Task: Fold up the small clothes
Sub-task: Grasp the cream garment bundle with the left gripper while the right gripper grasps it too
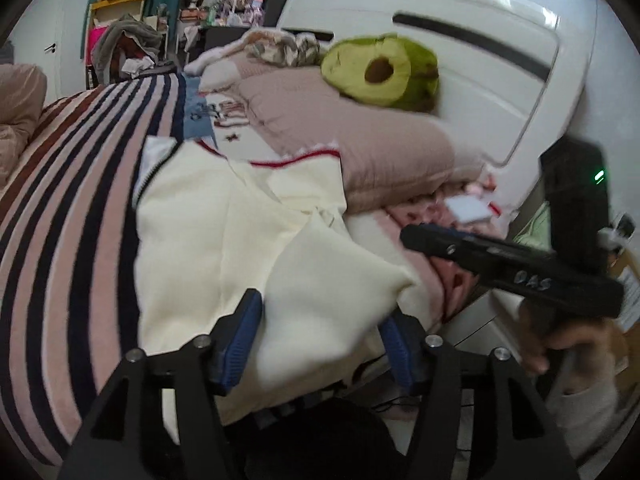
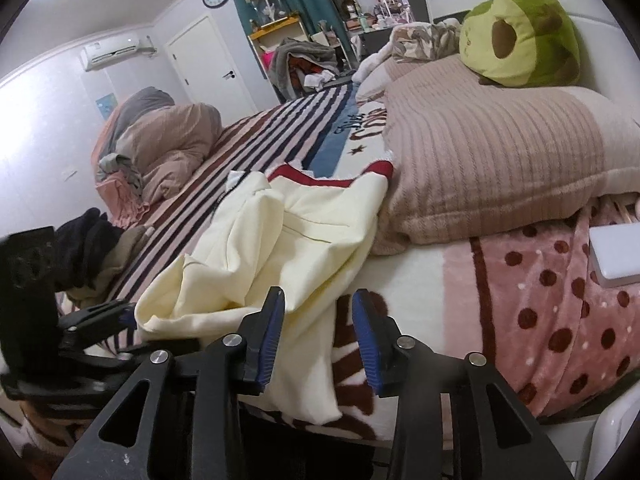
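A cream garment (image 1: 224,236) with red trim and a dark zip lies rumpled on the striped bed cover. It also shows in the right wrist view (image 2: 276,248). My left gripper (image 1: 320,332) is open, its blue pads either side of a raised fold of the cream cloth. My right gripper (image 2: 318,328) is open with the garment's lower edge hanging between the jaws, not pinched. In the left wrist view the right gripper (image 1: 412,236) is seen from the side, held by a hand, just right of the garment.
A ribbed pink pillow (image 2: 492,168) with a green avocado plush (image 2: 520,36) lies right behind the garment. A dark clothes pile (image 2: 96,248) sits at the left. A white box (image 2: 616,256) rests on the dotted pink blanket (image 2: 560,320). A bunched duvet (image 2: 160,148) lies far left.
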`<action>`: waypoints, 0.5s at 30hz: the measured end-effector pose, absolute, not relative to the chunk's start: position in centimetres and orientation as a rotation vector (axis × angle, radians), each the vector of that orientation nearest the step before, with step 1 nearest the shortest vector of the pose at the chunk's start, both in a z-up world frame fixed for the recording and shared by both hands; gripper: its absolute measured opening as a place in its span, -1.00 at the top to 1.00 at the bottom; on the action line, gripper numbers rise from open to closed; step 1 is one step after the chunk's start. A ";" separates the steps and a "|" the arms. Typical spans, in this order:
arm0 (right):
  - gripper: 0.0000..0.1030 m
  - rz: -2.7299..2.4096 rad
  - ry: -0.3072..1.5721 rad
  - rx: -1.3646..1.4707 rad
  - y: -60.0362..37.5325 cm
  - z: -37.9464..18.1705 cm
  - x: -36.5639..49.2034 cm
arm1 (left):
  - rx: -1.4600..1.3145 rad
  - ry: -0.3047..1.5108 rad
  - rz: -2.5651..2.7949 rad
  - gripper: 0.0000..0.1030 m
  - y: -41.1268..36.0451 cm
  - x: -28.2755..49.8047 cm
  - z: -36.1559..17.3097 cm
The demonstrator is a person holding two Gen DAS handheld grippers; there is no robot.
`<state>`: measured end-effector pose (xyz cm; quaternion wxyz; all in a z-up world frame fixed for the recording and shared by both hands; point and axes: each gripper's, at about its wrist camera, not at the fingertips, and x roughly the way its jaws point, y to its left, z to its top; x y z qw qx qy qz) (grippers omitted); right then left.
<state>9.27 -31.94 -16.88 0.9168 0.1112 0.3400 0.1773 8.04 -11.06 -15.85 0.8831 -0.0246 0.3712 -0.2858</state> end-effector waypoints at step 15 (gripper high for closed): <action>-0.43 0.524 0.790 0.189 -24.0 -16.3 11.3 | -0.138 0.655 -0.399 -0.23 -0.3 6.2 -13.6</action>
